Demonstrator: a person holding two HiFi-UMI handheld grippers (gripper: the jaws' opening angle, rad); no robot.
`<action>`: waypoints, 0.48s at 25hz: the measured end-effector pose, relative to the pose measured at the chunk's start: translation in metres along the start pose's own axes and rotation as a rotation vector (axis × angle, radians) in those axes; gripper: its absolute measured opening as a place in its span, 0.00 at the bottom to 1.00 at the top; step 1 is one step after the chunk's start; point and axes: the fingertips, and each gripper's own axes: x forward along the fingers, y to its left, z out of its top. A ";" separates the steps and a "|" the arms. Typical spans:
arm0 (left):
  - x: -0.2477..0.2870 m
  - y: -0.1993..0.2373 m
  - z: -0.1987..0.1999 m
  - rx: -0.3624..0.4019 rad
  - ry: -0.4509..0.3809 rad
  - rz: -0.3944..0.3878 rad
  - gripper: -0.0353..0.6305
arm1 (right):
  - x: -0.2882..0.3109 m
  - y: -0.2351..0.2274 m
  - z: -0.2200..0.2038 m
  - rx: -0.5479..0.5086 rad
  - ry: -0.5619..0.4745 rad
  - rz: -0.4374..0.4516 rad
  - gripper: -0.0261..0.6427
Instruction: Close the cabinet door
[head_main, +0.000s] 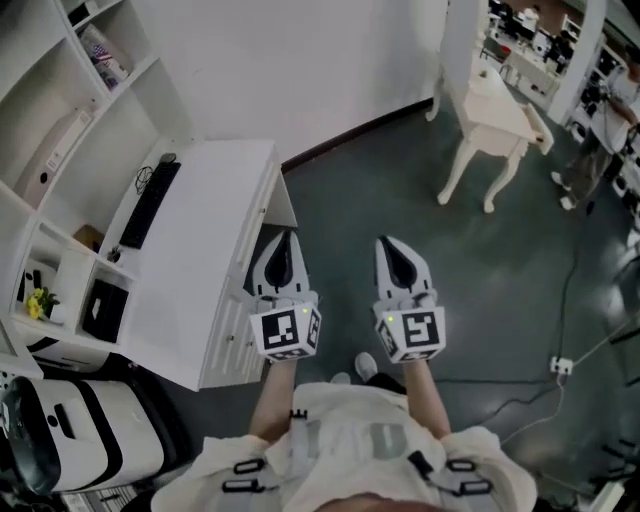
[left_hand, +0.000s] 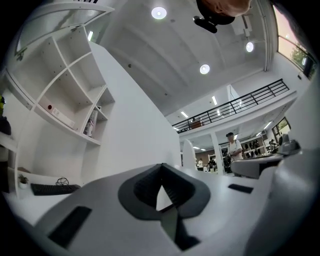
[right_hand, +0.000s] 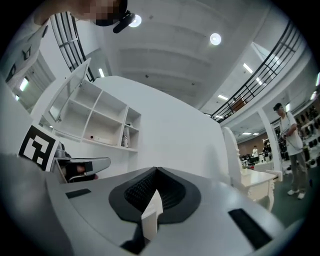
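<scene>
A low white cabinet (head_main: 215, 270) stands to my left in the head view, with a keyboard on top. At its far end a white door panel (head_main: 285, 203) stands ajar, angled out over the dark floor. My left gripper (head_main: 288, 237) hovers just off the cabinet's front, pointing forward, jaws shut and empty. Beside it, my right gripper (head_main: 389, 243) hangs over the floor, also shut and empty. The left gripper view shows its closed jaws (left_hand: 161, 166) aimed at a white wall. The right gripper view shows its closed jaws (right_hand: 156, 170), with the left gripper (right_hand: 80, 167) beside them.
White wall shelves (head_main: 60, 120) rise behind the cabinet. A black keyboard (head_main: 150, 205) lies on the cabinet top. A white table with curved legs (head_main: 495, 120) stands ahead on the right. Cables (head_main: 560, 365) run over the floor. A white machine (head_main: 80, 430) sits at lower left.
</scene>
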 end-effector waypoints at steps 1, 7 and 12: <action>-0.001 0.005 0.001 0.006 -0.002 0.028 0.06 | 0.008 0.002 -0.001 0.012 -0.003 0.028 0.04; -0.016 0.051 0.008 0.028 -0.010 0.268 0.06 | 0.065 0.035 -0.001 0.138 -0.038 0.250 0.04; -0.060 0.114 0.026 0.073 -0.023 0.520 0.06 | 0.107 0.105 0.008 0.138 -0.049 0.489 0.04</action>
